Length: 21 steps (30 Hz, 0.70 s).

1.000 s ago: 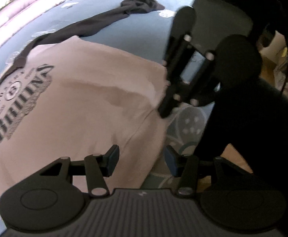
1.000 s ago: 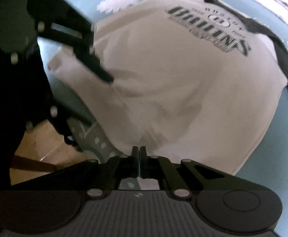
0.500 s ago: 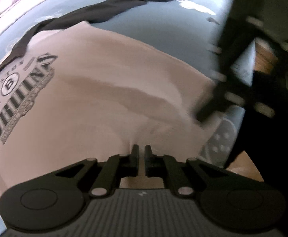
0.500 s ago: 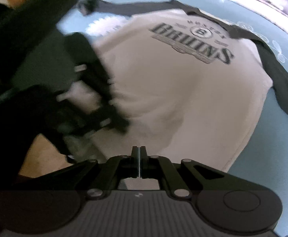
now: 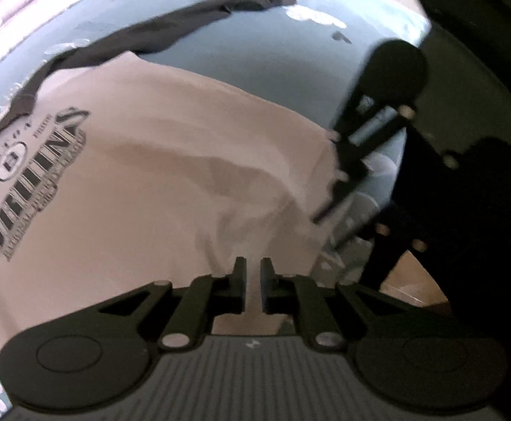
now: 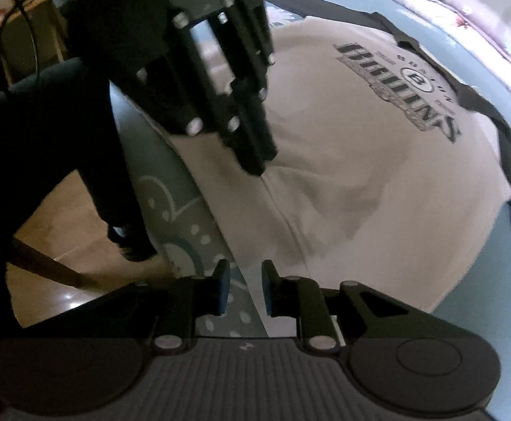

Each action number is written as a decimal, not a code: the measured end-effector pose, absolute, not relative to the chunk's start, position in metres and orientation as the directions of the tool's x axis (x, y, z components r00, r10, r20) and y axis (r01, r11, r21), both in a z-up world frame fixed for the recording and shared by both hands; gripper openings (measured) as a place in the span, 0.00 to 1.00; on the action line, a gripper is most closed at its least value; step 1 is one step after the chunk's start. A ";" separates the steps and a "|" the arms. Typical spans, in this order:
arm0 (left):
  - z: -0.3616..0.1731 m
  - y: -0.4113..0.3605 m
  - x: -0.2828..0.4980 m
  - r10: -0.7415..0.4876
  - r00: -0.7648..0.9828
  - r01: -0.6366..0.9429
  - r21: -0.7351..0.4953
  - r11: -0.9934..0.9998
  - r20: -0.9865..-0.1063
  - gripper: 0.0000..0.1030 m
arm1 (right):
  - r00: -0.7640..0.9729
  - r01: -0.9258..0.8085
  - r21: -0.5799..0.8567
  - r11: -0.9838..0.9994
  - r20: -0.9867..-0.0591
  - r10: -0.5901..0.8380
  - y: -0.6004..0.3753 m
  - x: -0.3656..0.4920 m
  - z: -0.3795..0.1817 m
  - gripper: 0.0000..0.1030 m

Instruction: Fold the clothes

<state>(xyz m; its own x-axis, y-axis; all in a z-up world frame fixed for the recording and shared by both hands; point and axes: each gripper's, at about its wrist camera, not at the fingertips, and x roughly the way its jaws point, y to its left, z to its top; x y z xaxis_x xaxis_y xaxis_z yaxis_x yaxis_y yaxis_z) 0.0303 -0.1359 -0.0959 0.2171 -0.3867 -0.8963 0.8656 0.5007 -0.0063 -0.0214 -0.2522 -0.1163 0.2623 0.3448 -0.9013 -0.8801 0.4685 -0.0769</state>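
Observation:
A white shirt (image 5: 143, 182) with black sleeves and a dark "Bruins" print lies flat on a blue bedspread; it also shows in the right wrist view (image 6: 360, 161). My left gripper (image 5: 253, 280) is shut on the shirt's bottom hem, pinching a fold of white cloth. My right gripper (image 6: 243, 287) is open, its jaws a little apart at the hem's edge, holding nothing. The left gripper shows in the right wrist view (image 6: 255, 161) with its tips on the hem. The right gripper shows at the right of the left wrist view (image 5: 336, 200).
The blue bedspread (image 5: 255, 52) has white flower patterns. A black sleeve (image 5: 171, 31) trails to the far end. A pink-white quilt (image 6: 465, 3) lies along the far side. The bed's edge and wooden floor (image 6: 62, 231) are just below the hem.
My left gripper closed on the hem a second ago and still holds it. My right gripper, shut on the hem before, has opened and let the cloth go.

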 end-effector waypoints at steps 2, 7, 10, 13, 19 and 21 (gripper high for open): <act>-0.097 -0.138 0.027 -0.389 0.212 0.872 -0.006 0.490 -0.897 0.08 | 0.243 -0.888 -0.081 0.452 -0.918 0.313 -0.250 -0.016 -0.126 0.21; -0.099 -0.143 0.018 -0.399 0.202 0.887 -0.005 0.461 -0.894 0.50 | 0.214 -0.856 -0.008 0.516 -0.915 0.341 -0.259 0.002 -0.115 0.03; -0.096 -0.150 0.013 -0.428 0.206 0.898 -0.004 0.440 -0.880 0.53 | 0.224 -0.830 0.033 0.557 -0.895 0.387 -0.269 0.011 -0.098 0.03; -0.101 -0.163 0.012 -0.418 0.236 0.904 0.040 0.425 -0.877 0.52 | 0.238 -0.822 0.034 0.568 -0.886 0.398 -0.272 0.017 -0.091 0.03; -0.119 -0.176 0.033 -0.346 0.194 0.885 0.012 0.466 -0.918 0.00 | 0.256 -0.818 0.019 0.575 -0.883 0.394 -0.269 0.014 -0.090 0.03; -0.118 -0.174 0.043 -0.353 0.182 0.867 -0.019 0.498 -0.918 0.00 | 0.262 -0.819 0.015 0.573 -0.879 0.398 -0.271 0.010 -0.088 0.03</act>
<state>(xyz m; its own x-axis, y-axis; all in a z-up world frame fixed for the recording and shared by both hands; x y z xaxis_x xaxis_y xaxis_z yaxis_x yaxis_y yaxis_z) 0.0429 -0.1739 -0.1179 0.1820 -0.3528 -0.9178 0.8671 0.4977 -0.0194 0.0098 -0.2714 -0.0880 0.2617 0.3976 -0.8795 -0.8194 0.5730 0.0153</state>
